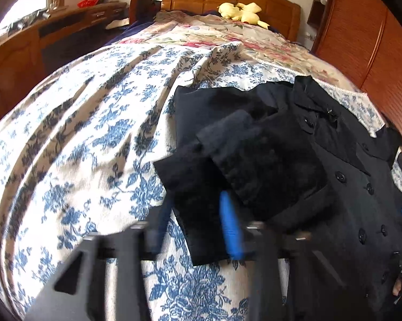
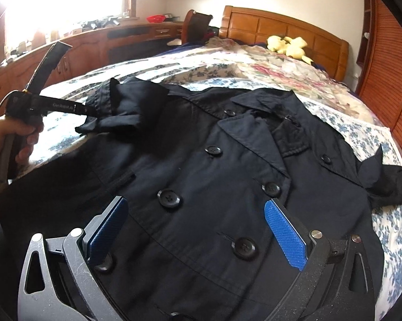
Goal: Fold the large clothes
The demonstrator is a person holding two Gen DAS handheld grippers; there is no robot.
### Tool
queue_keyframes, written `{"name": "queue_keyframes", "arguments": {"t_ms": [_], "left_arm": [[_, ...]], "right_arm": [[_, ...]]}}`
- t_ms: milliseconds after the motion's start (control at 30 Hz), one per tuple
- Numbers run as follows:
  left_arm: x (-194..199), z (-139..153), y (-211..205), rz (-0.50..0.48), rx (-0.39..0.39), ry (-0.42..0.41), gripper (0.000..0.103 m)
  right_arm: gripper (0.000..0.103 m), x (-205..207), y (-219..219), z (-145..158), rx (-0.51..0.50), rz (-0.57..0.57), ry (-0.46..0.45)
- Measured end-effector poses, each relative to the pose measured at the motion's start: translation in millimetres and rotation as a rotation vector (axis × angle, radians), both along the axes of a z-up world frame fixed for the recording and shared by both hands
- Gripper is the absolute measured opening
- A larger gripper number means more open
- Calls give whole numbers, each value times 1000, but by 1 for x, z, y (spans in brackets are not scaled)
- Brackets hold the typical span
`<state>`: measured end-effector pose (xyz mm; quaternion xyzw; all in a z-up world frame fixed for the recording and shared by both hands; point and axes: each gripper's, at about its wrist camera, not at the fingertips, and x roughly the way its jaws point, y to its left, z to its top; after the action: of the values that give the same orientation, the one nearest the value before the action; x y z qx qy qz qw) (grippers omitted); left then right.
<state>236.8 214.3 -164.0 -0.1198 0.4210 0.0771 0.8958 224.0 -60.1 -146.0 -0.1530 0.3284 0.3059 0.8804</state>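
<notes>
A bed (image 2: pixel 334 123) with a blue-flowered cover is filling both views, its wooden headboard (image 2: pixel 281 29) standing at the far end; a long wooden cabinet (image 2: pixel 99 45) is running along the wall beside it; a black double-breasted coat (image 2: pixel 201 176) is lying face up across the near part of the bed, buttons showing, its collar pointing toward the headboard; one sleeve (image 1: pixel 201 187) is lying folded over toward the coat's front, its cuff reaching out over the cover; a yellow plush toy (image 2: pixel 288 44) is resting near the headboard; the right hand-held gripper (image 2: pixel 195 230) is hovering over the coat's buttoned front with its blue pads standing wide apart and nothing between them; the left hand-held gripper (image 1: pixel 198 219) is straddling the edge of that sleeve, its blurred blue pads drawn close on either side of the cloth, though I cannot tell whether they are pressing it; a hand (image 2: pixel 18 139) is gripping its handle.
</notes>
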Motion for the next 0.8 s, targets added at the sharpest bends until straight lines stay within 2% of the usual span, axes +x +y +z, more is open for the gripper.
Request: {"name": "queue_keyframes", "arguments": {"t_ms": [67,100,300,467,600,800], "left_arm": [[3,4,-1,-1,-2,-7,9],[5,10,-4,3,28,-21,6],[3,62,-31,-2,107,-143,3],[3,118,-85,-88,133,-253,3],[2,154,-136,-186,147,-308,3],[-1,183,-200,-319,157,-350,3]], "right_arm": [[103,0,-9,-1,0,-11,0],[103,0,-11,-1,-1,-16,-1],[103,-1,-37,2,2,-53,-17],[103,-1,-65,4,7,-90,-30],[103,4,-92,3,23,-134,-16],[103,4,-135,7,59,-187,-3]]}}
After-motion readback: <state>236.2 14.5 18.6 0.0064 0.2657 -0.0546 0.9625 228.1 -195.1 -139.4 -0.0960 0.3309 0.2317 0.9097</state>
